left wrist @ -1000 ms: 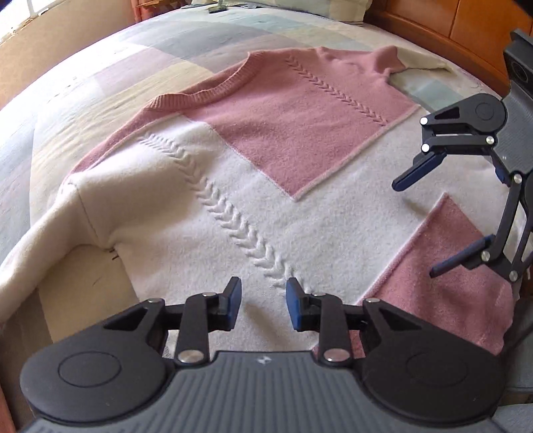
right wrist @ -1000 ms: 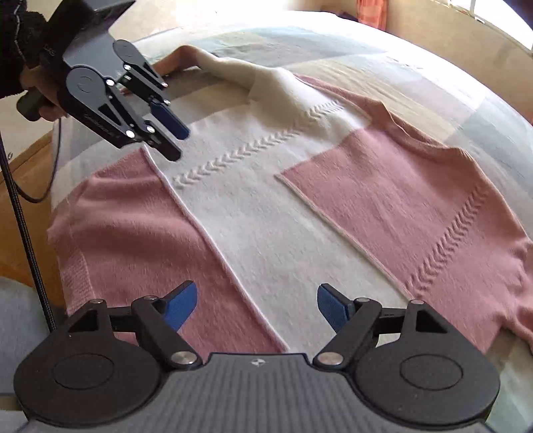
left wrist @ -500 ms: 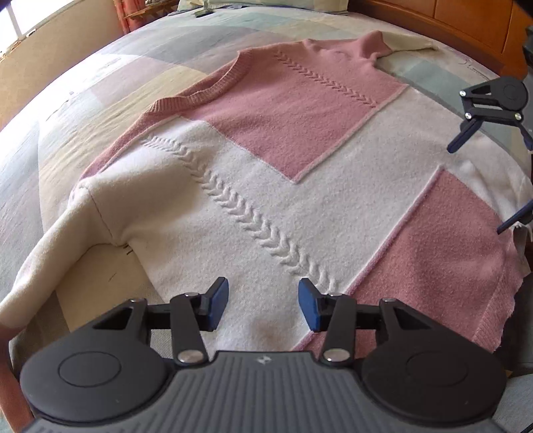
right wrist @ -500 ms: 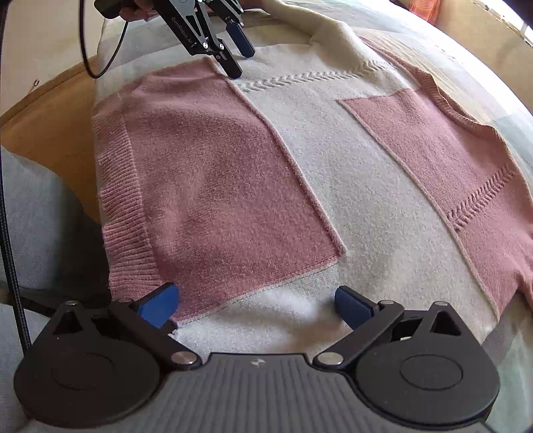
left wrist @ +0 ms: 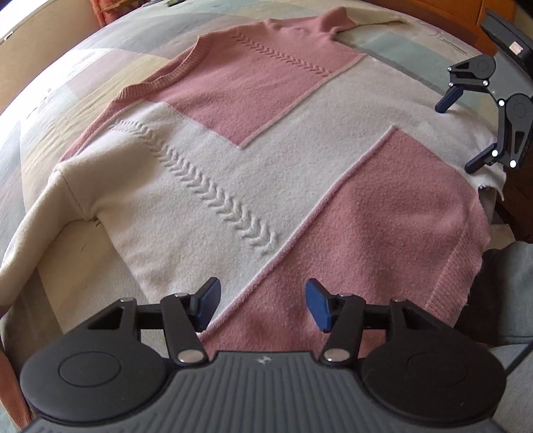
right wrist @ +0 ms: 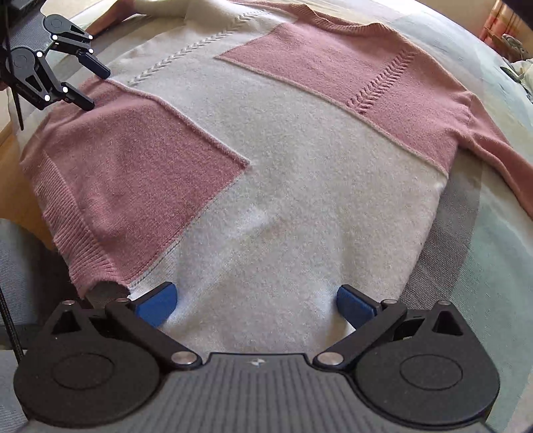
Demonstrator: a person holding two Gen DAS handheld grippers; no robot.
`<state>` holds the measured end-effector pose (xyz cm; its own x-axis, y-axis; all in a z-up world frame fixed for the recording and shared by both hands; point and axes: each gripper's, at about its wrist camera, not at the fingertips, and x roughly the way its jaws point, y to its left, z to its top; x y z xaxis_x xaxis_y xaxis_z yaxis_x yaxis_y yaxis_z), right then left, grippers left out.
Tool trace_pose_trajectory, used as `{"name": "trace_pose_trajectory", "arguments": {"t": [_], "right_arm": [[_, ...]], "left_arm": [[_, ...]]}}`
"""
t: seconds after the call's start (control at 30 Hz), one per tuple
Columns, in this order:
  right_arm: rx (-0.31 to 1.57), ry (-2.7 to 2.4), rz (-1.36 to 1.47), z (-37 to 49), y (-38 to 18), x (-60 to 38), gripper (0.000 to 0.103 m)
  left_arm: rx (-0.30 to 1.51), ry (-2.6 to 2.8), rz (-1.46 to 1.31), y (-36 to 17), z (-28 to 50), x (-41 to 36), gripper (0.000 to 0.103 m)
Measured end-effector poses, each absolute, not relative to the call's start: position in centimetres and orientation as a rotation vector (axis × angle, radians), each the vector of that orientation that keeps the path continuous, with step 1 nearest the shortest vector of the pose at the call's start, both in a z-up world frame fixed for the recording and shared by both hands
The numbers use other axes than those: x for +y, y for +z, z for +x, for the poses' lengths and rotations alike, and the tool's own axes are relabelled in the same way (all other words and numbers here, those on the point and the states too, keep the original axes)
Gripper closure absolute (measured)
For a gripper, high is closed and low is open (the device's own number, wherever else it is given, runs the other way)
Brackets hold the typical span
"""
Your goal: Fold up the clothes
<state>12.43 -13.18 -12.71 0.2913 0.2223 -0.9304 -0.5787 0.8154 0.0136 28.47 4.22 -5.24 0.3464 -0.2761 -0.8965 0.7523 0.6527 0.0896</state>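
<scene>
A pink and cream knit sweater (left wrist: 233, 186) lies spread flat on the bed, front up, its hem hanging over the near edge. My left gripper (left wrist: 263, 306) hovers over the seam between the cream body and the lower pink panel. Its jaws are opening and hold nothing. In the right wrist view the left gripper (right wrist: 95, 87) stands at the far left over that pink panel. My right gripper (right wrist: 256, 304) hangs over the cream lower corner of the sweater (right wrist: 283, 200). Its jaws are opening wide, with only cloth beneath them. From the left wrist the right gripper (left wrist: 458, 136) shows at the sweater's right edge.
A pastel patchwork bedcover (left wrist: 83, 76) lies under the sweater. Wooden furniture (left wrist: 466, 20) stands behind the bed's far corner. A black cable (right wrist: 10, 319) hangs at the left edge. Grey fabric (left wrist: 513, 293) sits beside the hem. One cream sleeve (left wrist: 30, 233) drapes off the left side.
Both grippers opened wider. The right gripper slid along the hem from the pink panel to the cream corner, away from the left. The left shifted slightly toward the pink panel.
</scene>
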Motion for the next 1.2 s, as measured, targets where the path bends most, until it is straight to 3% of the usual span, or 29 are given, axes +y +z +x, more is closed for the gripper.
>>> {"name": "trace_pose_trajectory", "arguments": {"t": [0.23,0.37,0.5,0.67,0.8,0.97,1.2], "right_arm": [[1.154,0.526,-0.34,12.6,-12.8,-12.9,0.0],[1.147,0.521,-0.337,12.6,-12.8,-12.9,0.0],[1.14,0.516,-0.335,12.5,-12.7,-13.0,0.0],[1.155,0.5,-0.3,13.7,-11.0,-11.5,0.001],[1.036,0.52,-0.284,14.9,-8.9,-8.1,0.001],[0.959,0.527,-0.21,16.7,-10.3,-0.8,0.001],[0.983,0.473,-0.25,13.8,-12.6,3.1,0.0]], "left_arm": [[0.946,-0.803,0.618,-7.3,28.7,1.0,0.045],[1.02,-0.745,0.627,-7.7,27.6,3.8,0.035],[1.018,-0.741,0.694,-6.2,27.7,5.3,0.04],[0.885,-0.845,0.774,-6.0,29.4,4.7,0.039],[0.8,-0.938,0.875,-7.0,30.8,4.3,0.039],[0.832,-0.998,0.851,-7.4,32.2,5.1,0.036],[0.881,-0.943,0.739,-7.6,32.6,7.1,0.031]]}}
